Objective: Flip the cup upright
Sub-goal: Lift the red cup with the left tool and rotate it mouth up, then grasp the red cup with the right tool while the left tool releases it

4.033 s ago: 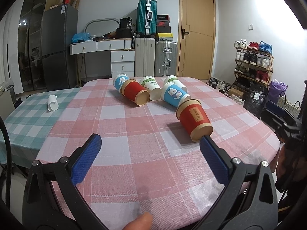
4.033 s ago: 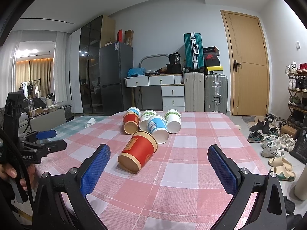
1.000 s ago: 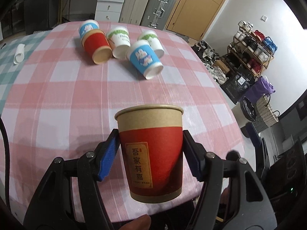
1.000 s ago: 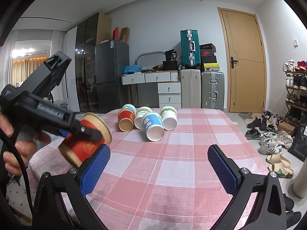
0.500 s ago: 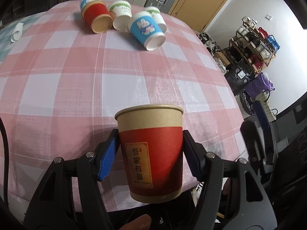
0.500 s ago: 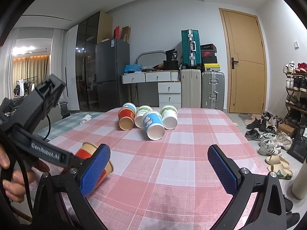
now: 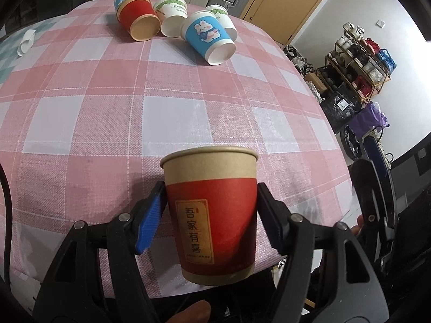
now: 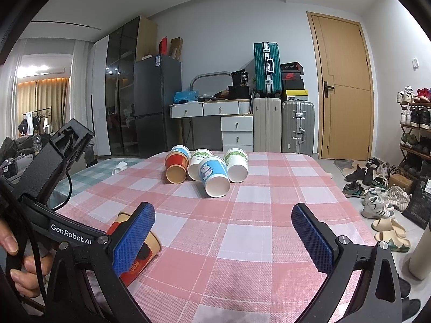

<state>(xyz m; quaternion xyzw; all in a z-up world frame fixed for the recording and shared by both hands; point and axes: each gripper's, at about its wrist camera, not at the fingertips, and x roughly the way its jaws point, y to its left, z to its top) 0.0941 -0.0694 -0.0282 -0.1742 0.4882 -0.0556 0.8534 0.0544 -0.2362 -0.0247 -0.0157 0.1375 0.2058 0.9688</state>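
Observation:
My left gripper [image 7: 212, 215] is shut on a red paper cup [image 7: 212, 212] with a brown rim and a yellow label. The cup's mouth points up in the left wrist view and it is held over the near edge of the pink checked table [image 7: 134, 102]. In the right wrist view the same cup [image 8: 142, 253] shows low at the left, partly hidden behind my right gripper's left finger. My right gripper [image 8: 223, 231] is open and empty above the table's near edge.
Several cups lie on their sides at the far end: a red one [image 7: 138, 17], white ones [image 7: 172, 16] and a blue rabbit cup [image 7: 210, 37]. A small white cup [image 7: 25, 41] lies on the green cloth at left. A shoe rack [image 7: 361, 59] stands at right.
My left gripper with the red cup has moved down and nearer to the table's near edge. The right gripper has stayed open and still.

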